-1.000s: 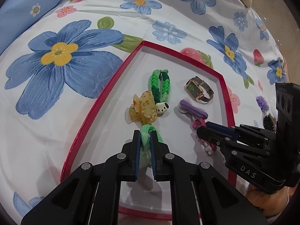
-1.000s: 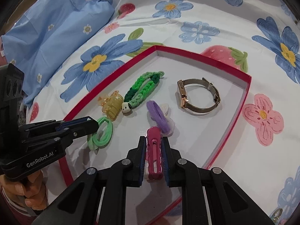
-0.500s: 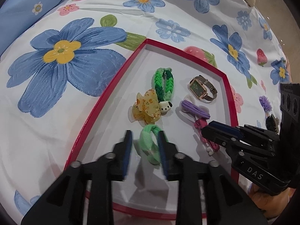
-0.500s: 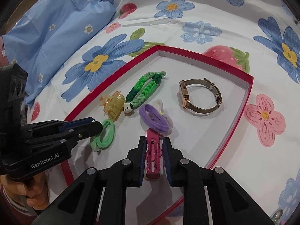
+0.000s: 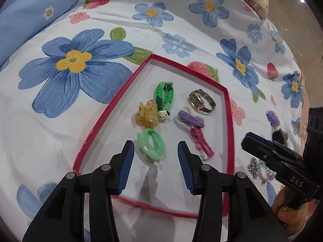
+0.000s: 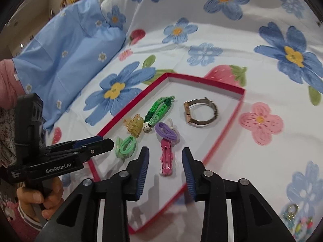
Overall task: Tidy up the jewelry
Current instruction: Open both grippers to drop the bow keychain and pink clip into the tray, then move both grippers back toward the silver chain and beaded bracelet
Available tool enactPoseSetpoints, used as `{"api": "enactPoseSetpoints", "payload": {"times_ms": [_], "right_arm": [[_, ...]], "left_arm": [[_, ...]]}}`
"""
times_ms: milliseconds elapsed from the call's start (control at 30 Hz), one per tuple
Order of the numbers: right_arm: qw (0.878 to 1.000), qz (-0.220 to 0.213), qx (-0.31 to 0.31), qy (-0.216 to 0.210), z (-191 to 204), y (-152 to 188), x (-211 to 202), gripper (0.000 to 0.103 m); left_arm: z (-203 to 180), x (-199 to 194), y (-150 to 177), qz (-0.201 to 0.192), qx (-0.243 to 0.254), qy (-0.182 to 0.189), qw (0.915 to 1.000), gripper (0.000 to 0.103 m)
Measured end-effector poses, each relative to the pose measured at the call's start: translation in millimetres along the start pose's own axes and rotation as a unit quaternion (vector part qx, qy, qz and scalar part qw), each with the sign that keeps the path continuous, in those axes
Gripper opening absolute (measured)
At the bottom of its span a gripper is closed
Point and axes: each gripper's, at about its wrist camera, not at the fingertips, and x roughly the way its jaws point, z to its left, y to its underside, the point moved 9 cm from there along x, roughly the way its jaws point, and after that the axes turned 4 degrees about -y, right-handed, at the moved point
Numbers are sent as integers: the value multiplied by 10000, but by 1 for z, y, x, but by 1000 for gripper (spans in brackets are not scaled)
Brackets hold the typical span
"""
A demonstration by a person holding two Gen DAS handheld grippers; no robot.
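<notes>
- While both claws stand wide and hold nothing, you have the green hair tie lying just ahead of the left gripper, between its tips, and the pink hair clip lying just ahead of the right gripper; both pieces rest flat inside the red tray.
- The step in hand appears to be the retreat from the tray. Draw each claw straight back along its own line, tips raised, so that no pad catches a loop of the tie or the clip's end.
- Beyond the left claw's tips lie the amber claw clip, the green braided charm, the purple hair tie and the watch, closely set; the purple tie touches the pink clip's far end.
- To the right of the left claw, outside the tray's rim, loose pieces wait on the floral bedsheet: a purple flower piece and a beaded cluster, detail too small to name.
- Obstruction: the right claw's body lies over those pieces in the left view, and the tray rim stands between them and the tray floor. Lift any carried piece over it.
</notes>
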Motion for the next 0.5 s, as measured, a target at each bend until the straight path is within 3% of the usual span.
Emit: {"api": "enactPoseSetpoints", "payload": {"times_ms": [500], "right_arm": [[9967, -419, 589, 377, -57, 40, -83, 39]], "left_arm": [[-77, -23, 30, 63, 582, 426, 9974, 49]]}}
